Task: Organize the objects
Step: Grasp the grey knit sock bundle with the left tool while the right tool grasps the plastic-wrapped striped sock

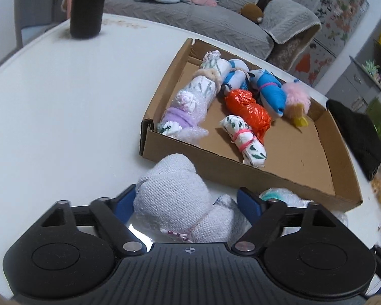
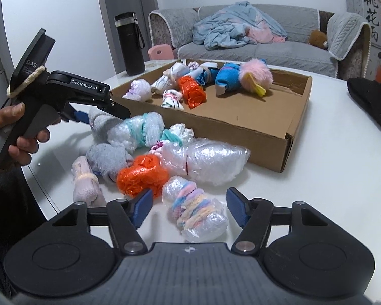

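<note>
On the white table, a pale grey knit bundle (image 1: 172,193) sits between the blue pads of my left gripper (image 1: 188,203), which touch it on both sides; the right wrist view shows that gripper (image 2: 101,115) angled down onto the same bundle (image 2: 96,120). My right gripper (image 2: 189,208) stands open around a bubble-wrapped bundle with a pastel band (image 2: 195,208), with a gap showing at the left pad. A cardboard box (image 1: 190,150) (image 2: 216,137) holds several wrapped bundles, among them an orange one (image 1: 249,111) and a pink fluffy one (image 2: 255,75).
Loose bundles lie in front of the box: orange (image 2: 142,175), clear bubble wrap (image 2: 210,160), pink (image 2: 86,183), grey (image 2: 109,160), teal-banded (image 2: 137,132). A black bottle (image 2: 130,48) stands at the far table edge. Black cloth (image 2: 373,101) lies to the right. A sofa (image 2: 241,48) is behind.
</note>
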`<state>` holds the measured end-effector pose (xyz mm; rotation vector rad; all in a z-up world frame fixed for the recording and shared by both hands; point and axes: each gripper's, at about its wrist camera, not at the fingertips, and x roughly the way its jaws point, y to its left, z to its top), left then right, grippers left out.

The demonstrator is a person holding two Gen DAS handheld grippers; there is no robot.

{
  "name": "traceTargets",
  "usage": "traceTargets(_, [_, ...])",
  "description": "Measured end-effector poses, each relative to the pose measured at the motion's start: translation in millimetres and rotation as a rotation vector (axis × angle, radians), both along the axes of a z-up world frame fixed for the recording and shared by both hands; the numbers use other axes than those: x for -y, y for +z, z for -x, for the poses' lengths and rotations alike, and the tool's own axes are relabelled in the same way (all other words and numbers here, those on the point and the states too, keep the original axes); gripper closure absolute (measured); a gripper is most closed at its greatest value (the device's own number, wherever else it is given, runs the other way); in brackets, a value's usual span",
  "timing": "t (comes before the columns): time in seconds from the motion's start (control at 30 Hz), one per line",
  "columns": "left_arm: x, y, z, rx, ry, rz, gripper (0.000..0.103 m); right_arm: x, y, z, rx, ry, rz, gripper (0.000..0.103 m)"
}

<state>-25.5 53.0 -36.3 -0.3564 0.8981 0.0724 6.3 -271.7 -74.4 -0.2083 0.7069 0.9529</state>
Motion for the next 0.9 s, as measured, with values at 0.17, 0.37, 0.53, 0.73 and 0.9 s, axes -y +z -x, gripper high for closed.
traceTargets(0.17, [-11.3,3.2,7.0,-0.01,-0.05,-0.079,0.039,-0.8,-1.6,1.0,-0.012,0.017,0.019,0.058])
traceTargets(0.37, [-28.7,3.5,22.2,-0.006,-0.035,-0.099,0.039,0.6,-1.3,2.4,-0.012,0.019,0.019,0.06])
traceTargets(0.53, [-31.8,-0.6,35.2,0.007,0.02,-0.095,0.017,0.2,-0.9,5.2,0.0,0.021,0.029,0.06])
traceTargets(0.73, [-23.7,-1.8,36.7,0.026,0.072,-0.11,0.02,-0.4,-0.6,4.6,-0.002,0.019,0.028,0.06])
traceTargets(0.9, [-7.8,-1.4,39.5,0.039,0.055,-0.164,0.046,0.3,0.4,4.4,-0.003,0.021,0.027,0.072])
